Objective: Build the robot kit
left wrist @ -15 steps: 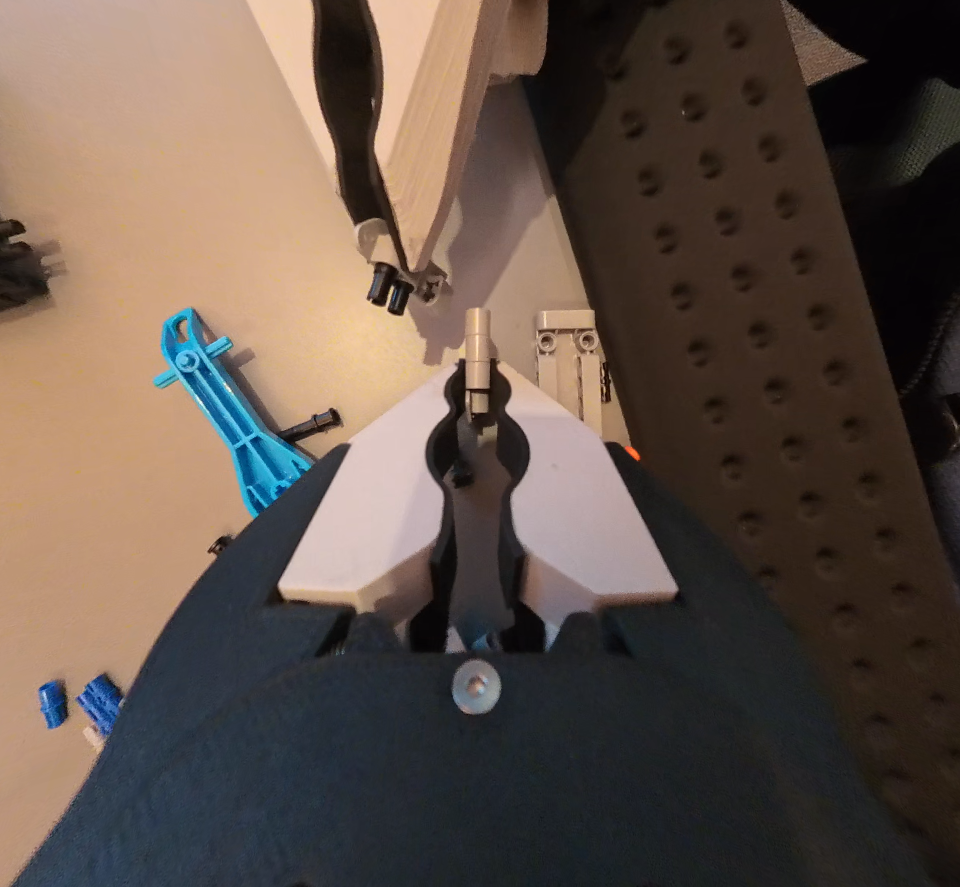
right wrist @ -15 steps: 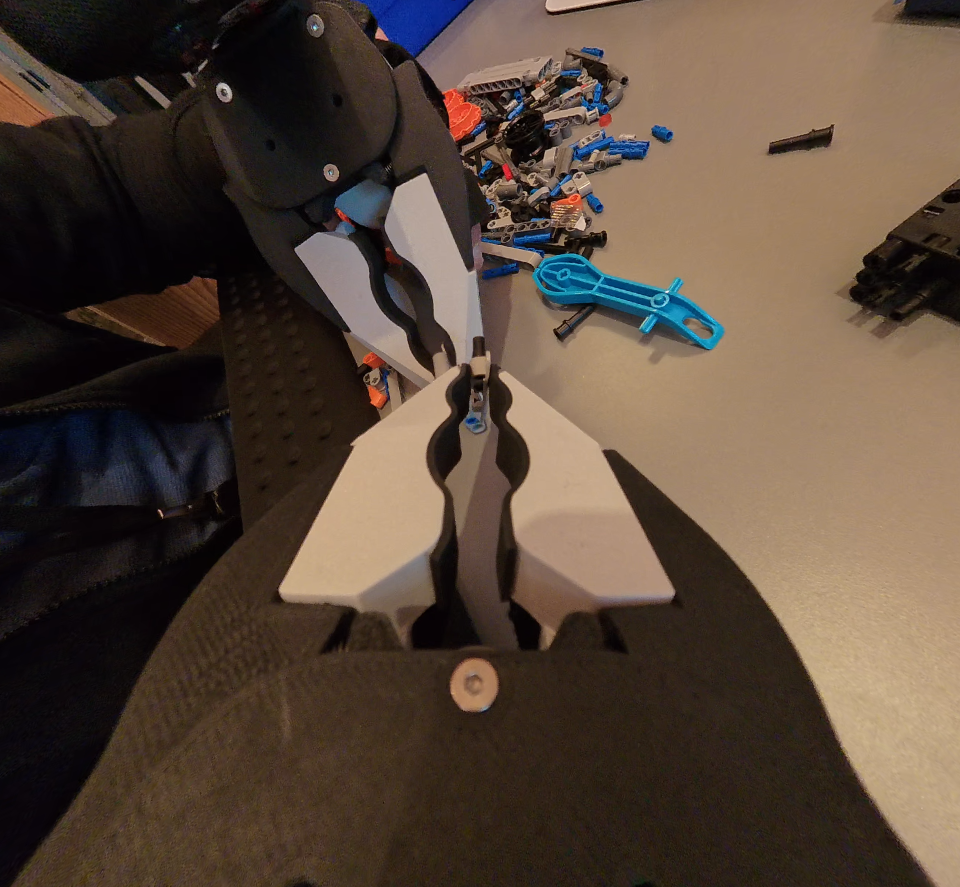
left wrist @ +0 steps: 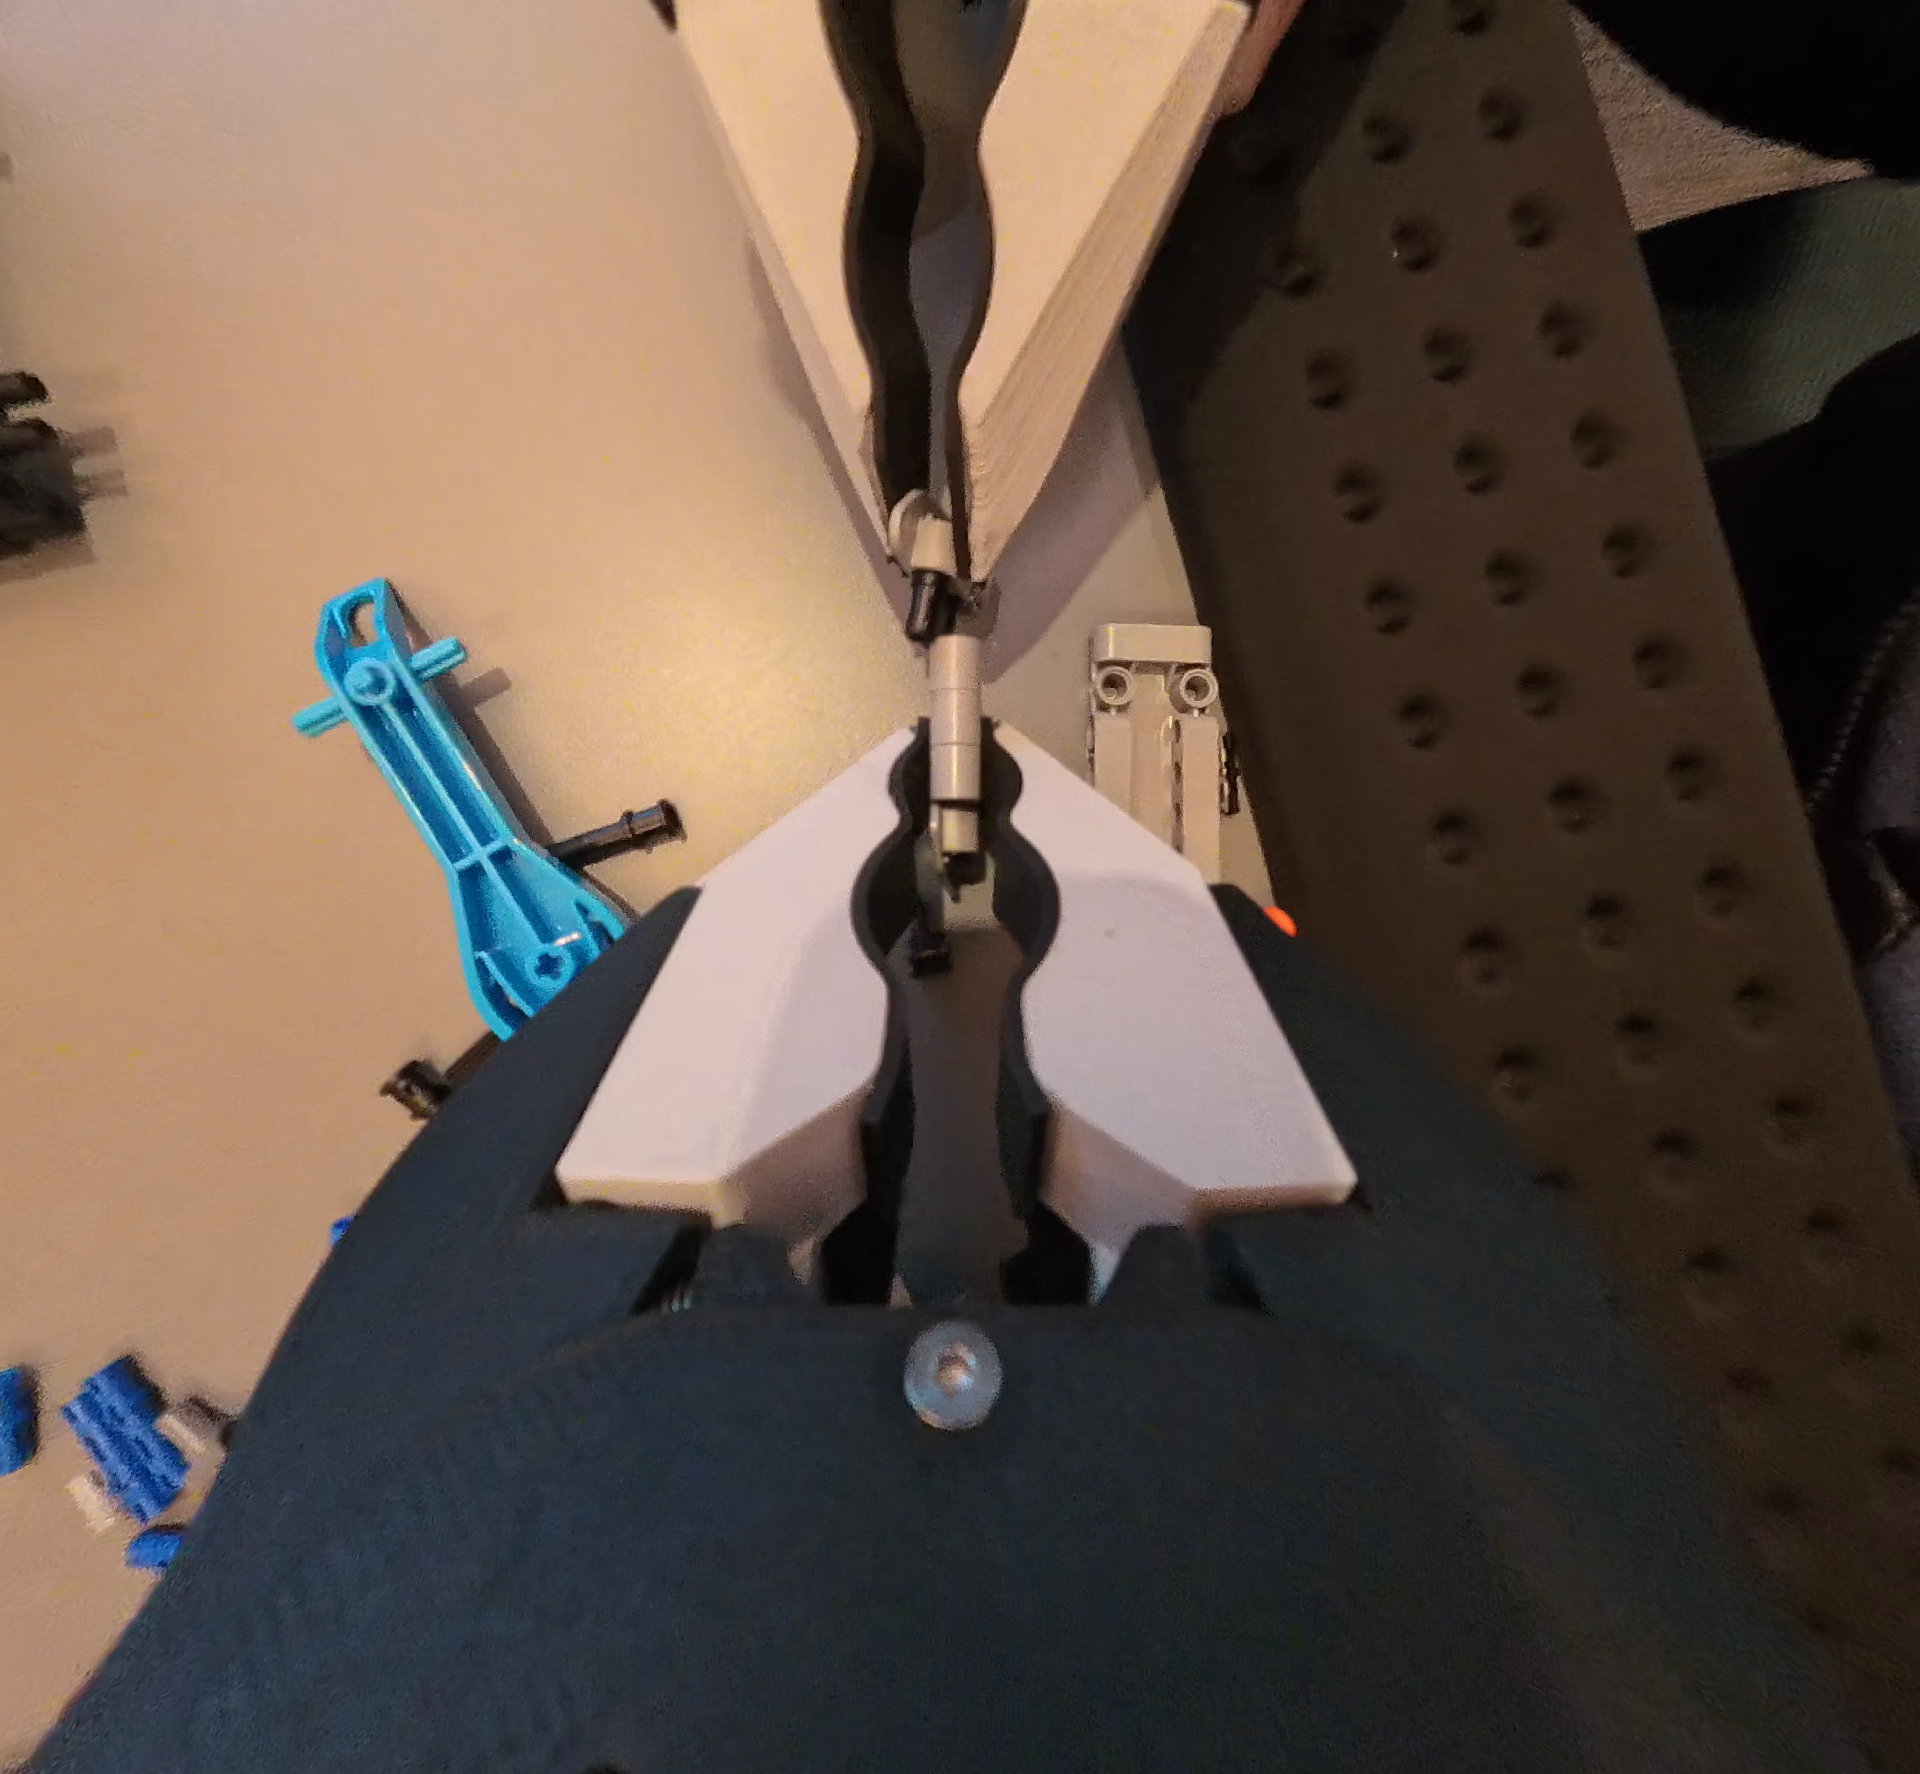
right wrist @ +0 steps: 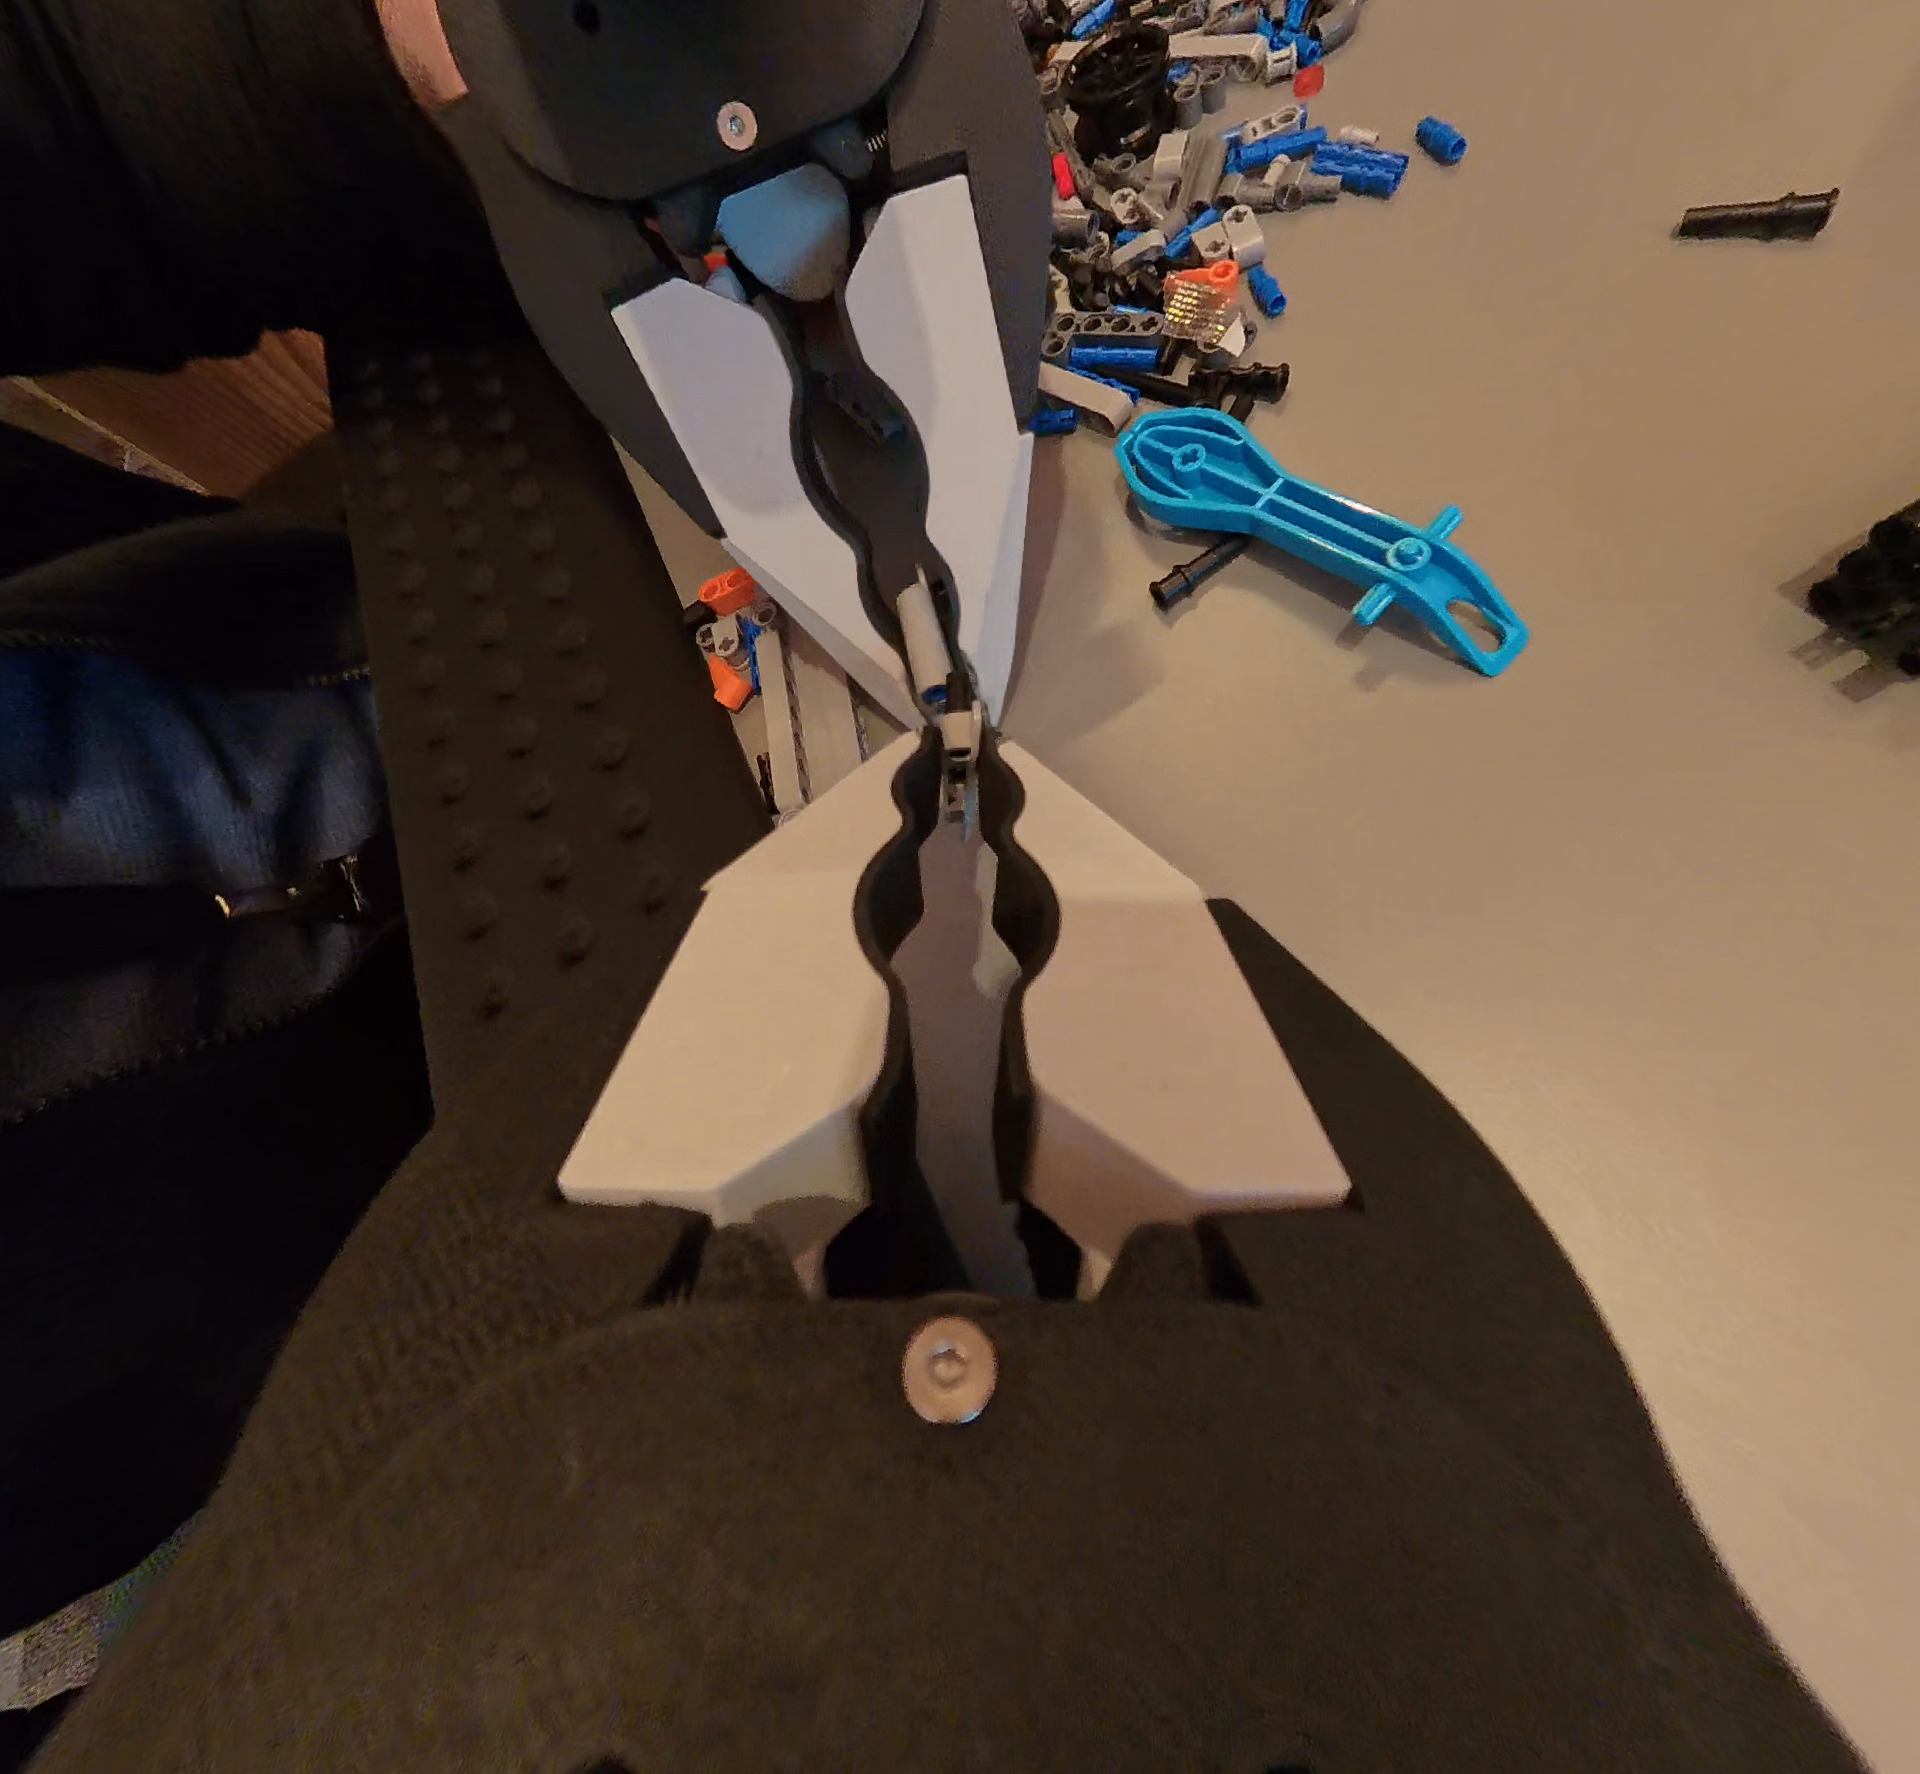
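Between the two sets of jaws, tip to tip above the desk (right wrist: 1558,893), sit two small building pieces. Left gripper (left wrist: 956,737) jaws clamped on a light grey connector rod (left wrist: 956,722), which sticks out past the tips. Right gripper (right wrist: 954,748) jaws clamped on a small grey piece with a black pin (right wrist: 958,737); in the left wrist view the pin end (left wrist: 928,602) sits just beside the rod tip, contact unclear. Left of the left jaws lies a cyan lever-shaped part (left wrist: 457,831) flat on the desk, a black pin (left wrist: 623,831) touching it. Right of the left jaws, a grey beam assembly (left wrist: 1153,727), then a dark perforated strap (left wrist: 1507,685). Beyond the right jaws, a heap of mixed grey, blue and black pieces (right wrist: 1195,114); a lone black axle (right wrist: 1756,212) well apart to its right.
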Demonstrator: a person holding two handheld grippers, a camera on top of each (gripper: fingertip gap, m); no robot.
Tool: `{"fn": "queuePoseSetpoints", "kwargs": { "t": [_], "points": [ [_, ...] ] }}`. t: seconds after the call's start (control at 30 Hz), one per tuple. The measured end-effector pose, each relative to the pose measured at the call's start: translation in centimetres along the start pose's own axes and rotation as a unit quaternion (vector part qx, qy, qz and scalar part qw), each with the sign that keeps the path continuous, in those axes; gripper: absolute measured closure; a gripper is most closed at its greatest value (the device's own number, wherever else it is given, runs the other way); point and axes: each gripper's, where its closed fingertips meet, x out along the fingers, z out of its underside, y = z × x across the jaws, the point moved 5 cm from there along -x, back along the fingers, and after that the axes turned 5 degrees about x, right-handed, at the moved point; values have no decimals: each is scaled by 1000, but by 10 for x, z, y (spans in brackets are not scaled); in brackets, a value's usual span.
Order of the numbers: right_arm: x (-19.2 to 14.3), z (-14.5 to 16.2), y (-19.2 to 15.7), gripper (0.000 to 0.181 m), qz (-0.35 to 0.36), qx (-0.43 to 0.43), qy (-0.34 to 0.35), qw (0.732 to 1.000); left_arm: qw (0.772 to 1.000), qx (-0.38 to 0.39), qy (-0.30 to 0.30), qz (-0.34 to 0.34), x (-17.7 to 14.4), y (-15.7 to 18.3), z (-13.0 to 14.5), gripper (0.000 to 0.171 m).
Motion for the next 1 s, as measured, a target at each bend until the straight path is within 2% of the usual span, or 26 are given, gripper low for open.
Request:
{"fn": "queuePoseSetpoints", "kwargs": {
  "t": [0.6,1.0],
  "points": [
    [6,7,-3,177,41,-76,-38,996,1000,-12,8,13,0,-2,-1,167],
    [10,6,-10,178,107,-191,-57,974,999,-1,-33,3,-1,-2,-2,167]
  ]
}}
